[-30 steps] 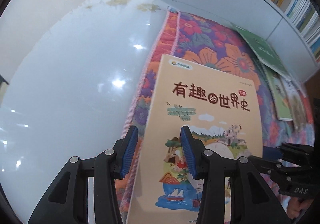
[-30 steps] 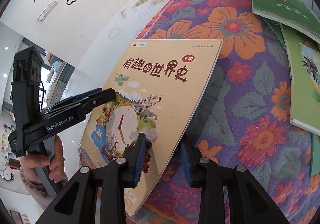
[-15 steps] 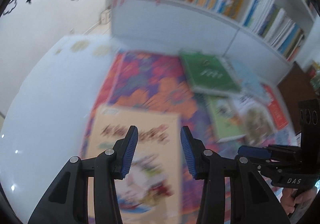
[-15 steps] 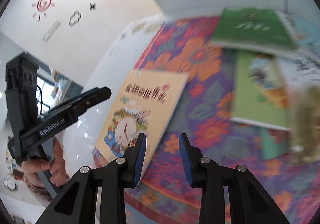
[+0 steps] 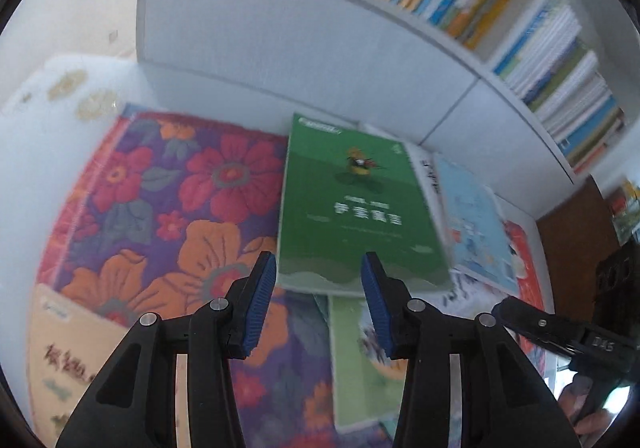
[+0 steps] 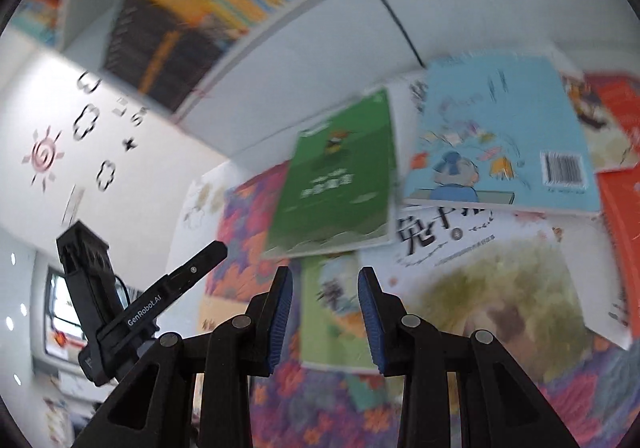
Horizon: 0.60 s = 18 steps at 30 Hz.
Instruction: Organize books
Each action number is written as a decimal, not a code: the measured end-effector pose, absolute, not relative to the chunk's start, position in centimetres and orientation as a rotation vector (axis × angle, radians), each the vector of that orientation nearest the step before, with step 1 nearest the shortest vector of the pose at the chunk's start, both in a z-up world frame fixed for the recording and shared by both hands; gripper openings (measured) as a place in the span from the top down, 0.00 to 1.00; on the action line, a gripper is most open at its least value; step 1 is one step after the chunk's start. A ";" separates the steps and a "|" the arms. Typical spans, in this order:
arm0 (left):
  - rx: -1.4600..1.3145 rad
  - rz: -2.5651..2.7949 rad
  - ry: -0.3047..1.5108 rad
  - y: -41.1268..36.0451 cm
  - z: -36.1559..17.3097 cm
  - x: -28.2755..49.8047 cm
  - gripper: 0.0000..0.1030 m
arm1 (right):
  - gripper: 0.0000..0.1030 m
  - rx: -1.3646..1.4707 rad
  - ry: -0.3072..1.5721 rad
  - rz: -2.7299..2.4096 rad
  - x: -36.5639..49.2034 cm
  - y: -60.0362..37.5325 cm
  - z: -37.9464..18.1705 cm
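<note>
Bookcase (image 5: 360,47): white, shelves crammed with upright spines; it stands behind everything else.
Flowered mat (image 5: 180,207): lies at the bookcase foot, carrying your loose books.
Green book (image 5: 352,203): flat on the mat near the bookcase, cover up, white title, overlapping its neighbours.
Left gripper (image 5: 318,302): your pads stand apart, empty, the green book's near edge just beyond.
Right gripper (image 6: 325,314): pads apart, gripping nothing.

A white table (image 5: 24,167) carried a flowered cloth (image 5: 168,207). On the cloth lay a tan book (image 5: 60,360), a green book (image 5: 352,207), and a pale green one (image 5: 360,368), partly overlapped.
</note>
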<state>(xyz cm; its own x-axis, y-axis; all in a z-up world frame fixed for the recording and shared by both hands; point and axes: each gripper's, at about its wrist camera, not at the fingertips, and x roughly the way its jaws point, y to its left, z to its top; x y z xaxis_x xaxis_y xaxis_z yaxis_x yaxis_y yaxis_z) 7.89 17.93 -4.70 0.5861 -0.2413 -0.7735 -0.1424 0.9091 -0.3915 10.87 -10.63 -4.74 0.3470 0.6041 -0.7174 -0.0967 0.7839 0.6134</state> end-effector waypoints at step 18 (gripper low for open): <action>-0.464 -0.133 1.038 17.5 -9.0 10.9 0.62 | 0.83 0.537 1.158 0.424 16.8 -9.7 -10.5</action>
